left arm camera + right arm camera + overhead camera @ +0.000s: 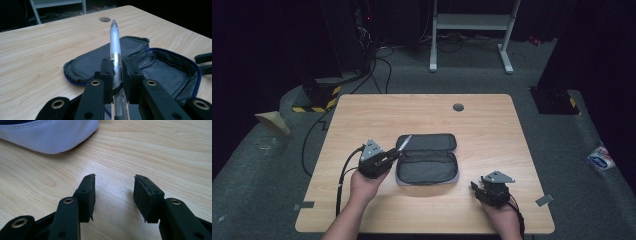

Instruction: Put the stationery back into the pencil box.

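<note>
We see the pen point(115, 45) pinched near its middle by the left tool point(117, 75), tip forward over the open case point(427, 160), likely so it can go in lengthwise. The right tool point(115, 195) waits spread and empty above the bench point(492, 130), near the case.

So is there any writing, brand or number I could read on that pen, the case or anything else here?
None can be read.
Pen held in the left gripper: some marks on its clear band, too blurred to read.
Open pencil case: no label visible.
White and blue packet on the floor: printing too small to read.
Yellow and black hazard stripes on the floor: a sign, no words.
</note>
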A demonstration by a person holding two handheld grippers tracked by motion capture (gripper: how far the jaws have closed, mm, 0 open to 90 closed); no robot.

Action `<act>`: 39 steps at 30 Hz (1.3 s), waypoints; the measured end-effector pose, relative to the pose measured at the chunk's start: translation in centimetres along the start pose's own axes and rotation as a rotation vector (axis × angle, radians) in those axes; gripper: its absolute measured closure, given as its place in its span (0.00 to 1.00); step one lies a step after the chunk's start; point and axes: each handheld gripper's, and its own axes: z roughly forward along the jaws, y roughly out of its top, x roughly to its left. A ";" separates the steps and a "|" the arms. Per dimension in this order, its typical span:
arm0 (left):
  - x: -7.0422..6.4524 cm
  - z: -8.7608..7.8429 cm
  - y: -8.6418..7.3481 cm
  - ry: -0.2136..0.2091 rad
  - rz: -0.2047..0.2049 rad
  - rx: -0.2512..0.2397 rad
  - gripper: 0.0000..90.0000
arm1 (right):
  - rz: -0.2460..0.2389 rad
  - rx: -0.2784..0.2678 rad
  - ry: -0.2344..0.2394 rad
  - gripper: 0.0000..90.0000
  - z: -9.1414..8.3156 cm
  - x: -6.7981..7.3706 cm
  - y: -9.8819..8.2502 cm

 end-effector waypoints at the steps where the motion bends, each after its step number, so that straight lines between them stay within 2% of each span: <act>1: -0.1 0.3 0.1 -0.003 0.006 0.002 0.88 | 0.000 0.000 0.000 0.58 0.0 0.0 0.0; 14: -2.0 3.5 1.7 -0.084 0.072 0.041 0.88 | -0.001 -0.001 0.000 0.58 0.0 0.0 0.0; 31: -4.6 5.9 3.1 -0.148 0.140 0.060 0.88 | 0.000 -0.001 0.003 0.58 0.0 0.1 0.0; 35: -4.8 6.6 3.0 -0.172 0.162 0.090 0.88 | 0.000 0.000 0.003 0.58 0.0 0.1 0.0; 37: -4.9 7.0 2.7 -0.198 0.170 0.123 0.88 | -0.001 0.001 0.003 0.58 -0.1 0.1 0.0; 39: -5.2 7.5 2.2 -0.205 0.192 0.160 0.88 | -0.001 0.000 0.004 0.58 -0.1 0.1 0.0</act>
